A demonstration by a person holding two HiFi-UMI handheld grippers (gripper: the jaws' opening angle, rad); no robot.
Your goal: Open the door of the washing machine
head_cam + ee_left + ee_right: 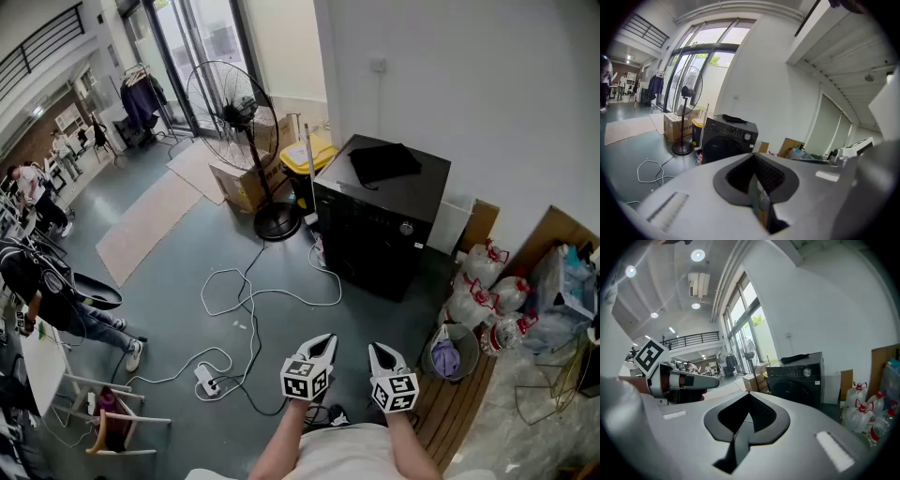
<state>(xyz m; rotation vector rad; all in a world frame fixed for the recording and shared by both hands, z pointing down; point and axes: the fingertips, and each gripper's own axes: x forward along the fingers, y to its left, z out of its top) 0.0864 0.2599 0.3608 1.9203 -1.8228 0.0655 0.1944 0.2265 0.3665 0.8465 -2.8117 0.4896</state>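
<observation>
Head view shows the washing machine (380, 220) on the floor (169, 281) against the white wall (487, 103). Its round door (794, 391) is shut, so I judge the task unstarted: approach, grasp and pull all remain. The left gripper (325, 341) and right gripper (376, 350) hang well short of it, jaws pressed together, holding and touching nothing

Fan (231, 116) stands left of washing machine (373, 239), cloth (384, 161) atop it.
</observation>
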